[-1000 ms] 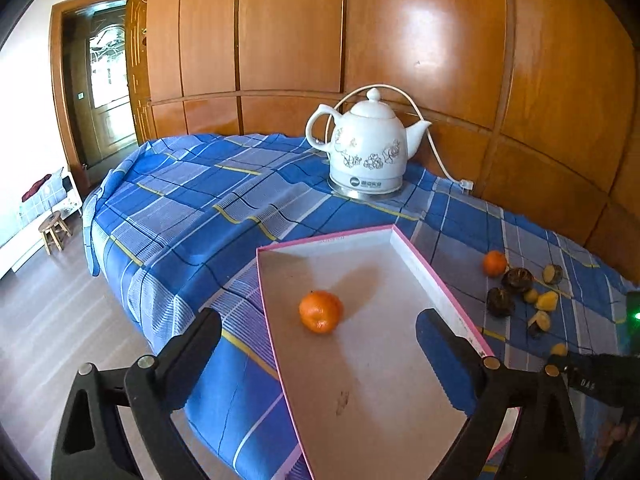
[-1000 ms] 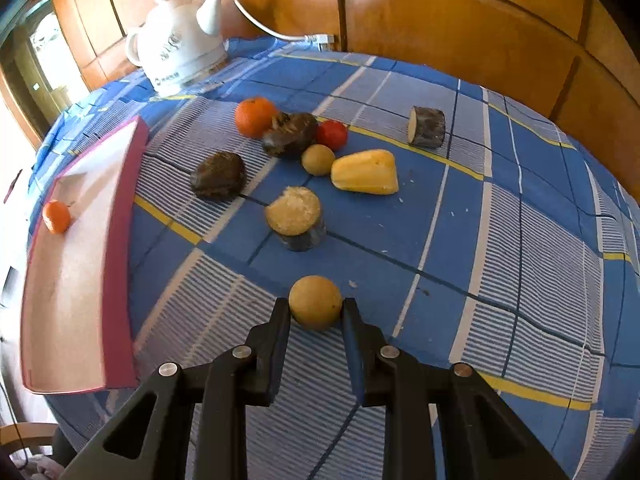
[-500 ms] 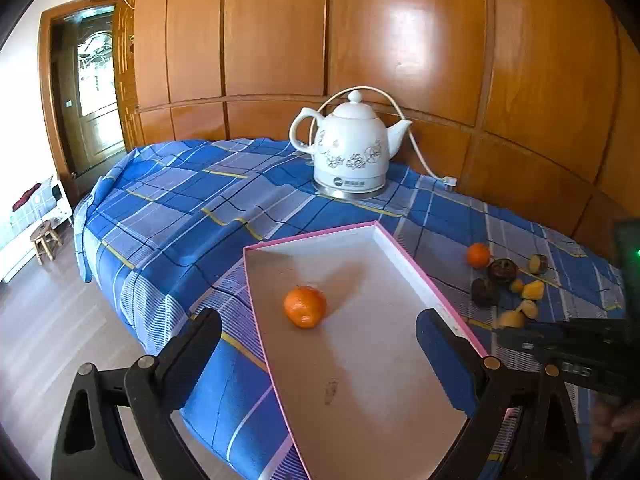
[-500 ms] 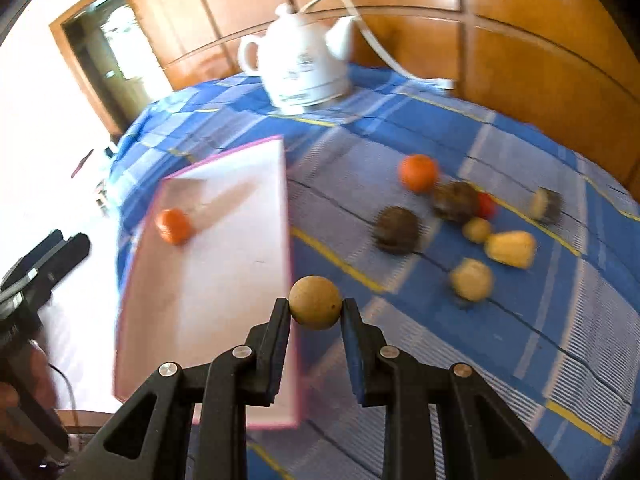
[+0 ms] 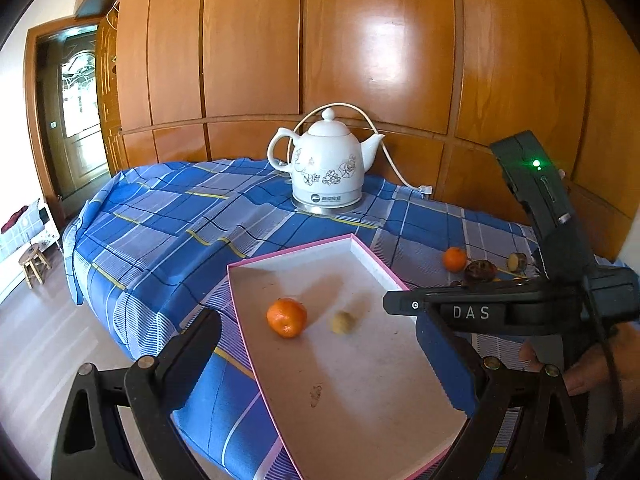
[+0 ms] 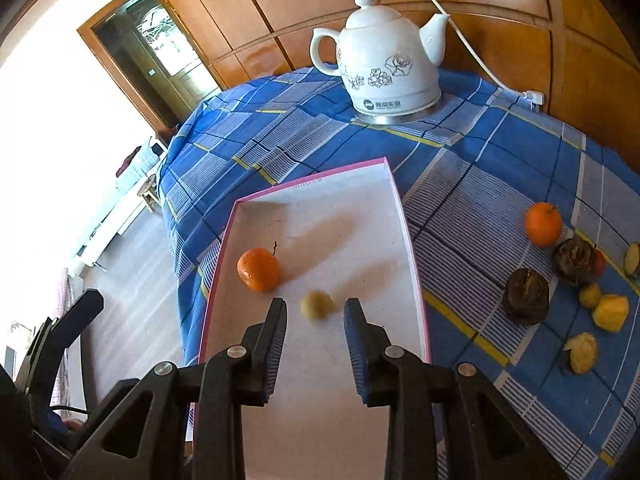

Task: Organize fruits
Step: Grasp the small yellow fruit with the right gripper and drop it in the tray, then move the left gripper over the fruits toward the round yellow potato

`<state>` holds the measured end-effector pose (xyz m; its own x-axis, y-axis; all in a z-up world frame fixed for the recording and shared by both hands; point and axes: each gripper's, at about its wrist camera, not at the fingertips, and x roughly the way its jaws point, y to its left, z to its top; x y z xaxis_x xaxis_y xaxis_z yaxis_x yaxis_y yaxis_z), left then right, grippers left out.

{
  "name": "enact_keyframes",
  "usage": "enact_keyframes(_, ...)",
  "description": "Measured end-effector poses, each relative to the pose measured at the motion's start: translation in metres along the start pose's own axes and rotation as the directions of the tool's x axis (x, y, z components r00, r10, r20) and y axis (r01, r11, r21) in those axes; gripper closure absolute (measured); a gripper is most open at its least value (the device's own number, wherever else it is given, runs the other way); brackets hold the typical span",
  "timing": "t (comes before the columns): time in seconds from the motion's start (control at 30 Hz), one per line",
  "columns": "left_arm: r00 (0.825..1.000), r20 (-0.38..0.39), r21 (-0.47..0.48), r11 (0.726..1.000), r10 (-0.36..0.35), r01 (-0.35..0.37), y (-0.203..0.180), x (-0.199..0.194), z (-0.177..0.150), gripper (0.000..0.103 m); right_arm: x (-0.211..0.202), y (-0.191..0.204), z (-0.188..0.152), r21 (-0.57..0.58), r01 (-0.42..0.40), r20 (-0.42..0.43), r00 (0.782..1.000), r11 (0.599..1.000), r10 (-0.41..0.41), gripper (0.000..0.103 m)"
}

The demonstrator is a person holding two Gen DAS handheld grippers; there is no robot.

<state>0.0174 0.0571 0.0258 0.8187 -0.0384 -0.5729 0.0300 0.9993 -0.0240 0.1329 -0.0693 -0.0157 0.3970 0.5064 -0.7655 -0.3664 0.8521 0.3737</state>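
On the blue plaid tablecloth, a white tray with a pink rim was seen lying between the two grippers. Inside it, a tangerine rested toward the left wall, and a small yellowish fruit, blurred in both views, was found just beside it on the tray floor. The right gripper was held above the tray with its jaws parted, the yellowish fruit sitting between and ahead of the fingertips, touched by neither. The left gripper was likewise spread wide and empty, at the tray's near end. Outside the tray, to its right, a second orange, two dark brown fruits, and several yellow pieces were scattered near one another on the cloth. A white ceramic kettle was placed upright at the far side.
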Motion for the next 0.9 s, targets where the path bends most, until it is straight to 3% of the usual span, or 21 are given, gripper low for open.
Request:
enact_keyframes(0.5, 0.998, -0.056, 0.029, 0.999, -0.04, 0.042, -0.016, 0.008, -0.007, 0.005, -0.036, -0.038, -0.03, 0.001, 0.185, 0.047, 0.982, 0.983, -0.185, 0.071)
enact_keyframes(0.9, 0.984, -0.134, 0.067, 0.989, -0.119, 0.129, -0.038, 0.022, -0.012, 0.008, -0.09, -0.118, -0.061, 0.123, 0.319, 0.047, 0.944, 0.94, -0.327, 0.07)
